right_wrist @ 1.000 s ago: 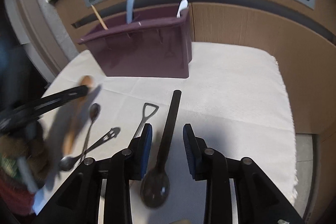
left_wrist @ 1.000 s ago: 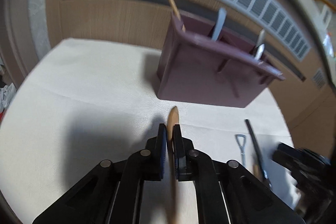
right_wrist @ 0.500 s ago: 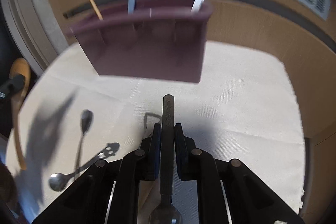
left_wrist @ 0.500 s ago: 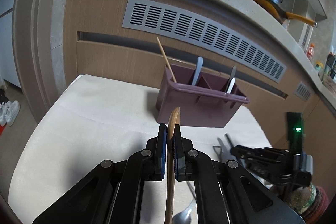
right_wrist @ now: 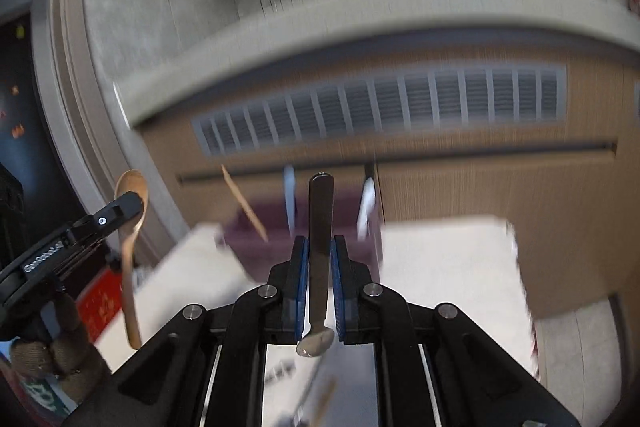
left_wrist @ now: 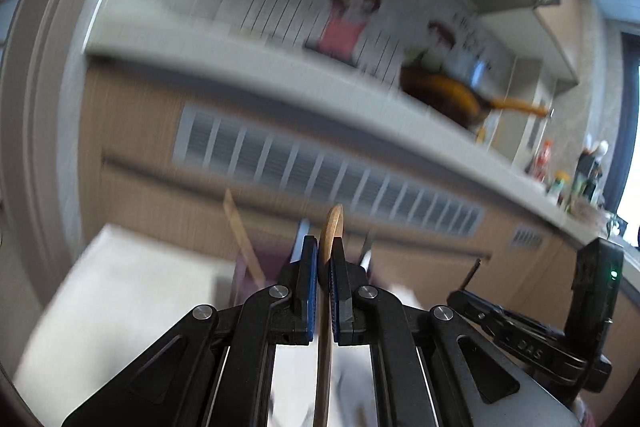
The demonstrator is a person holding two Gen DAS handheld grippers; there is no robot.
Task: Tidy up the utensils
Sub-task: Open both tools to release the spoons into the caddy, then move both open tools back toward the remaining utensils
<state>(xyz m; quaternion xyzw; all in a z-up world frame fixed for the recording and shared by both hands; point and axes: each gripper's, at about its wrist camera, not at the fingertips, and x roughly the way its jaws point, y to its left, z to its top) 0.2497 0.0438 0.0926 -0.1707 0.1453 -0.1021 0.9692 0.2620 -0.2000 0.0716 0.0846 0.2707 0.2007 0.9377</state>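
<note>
Two hand-held grippers hang above a table draped in a cream cloth (right_wrist: pixel 448 267), each clamped on a utensil, in a kitchen blurred by camera motion. The left gripper (left_wrist: pixel 323 267) is clenched on a wooden spoon (left_wrist: pixel 333 227), whose rounded end pokes up past the blue pads while its other end runs down between the arms. The right gripper (right_wrist: pixel 319 267) grasps a dark-handled spoon (right_wrist: pixel 320 227) by its black handle, the metal bowl sitting low between the arms. Beyond both, a maroon utensil caddy (right_wrist: pixel 260 239) stands on the cloth near the far edge, with a wooden stick, a pale blue handle and a white piece rising from it. Behind the table runs a wood-grain cabinet front with a long grey vent grille (right_wrist: pixel 380 107) under a pale countertop (left_wrist: pixel 280 75), where an orange-handled pan (left_wrist: pixel 452 95) sits against a wall with cartoon stickers
</note>
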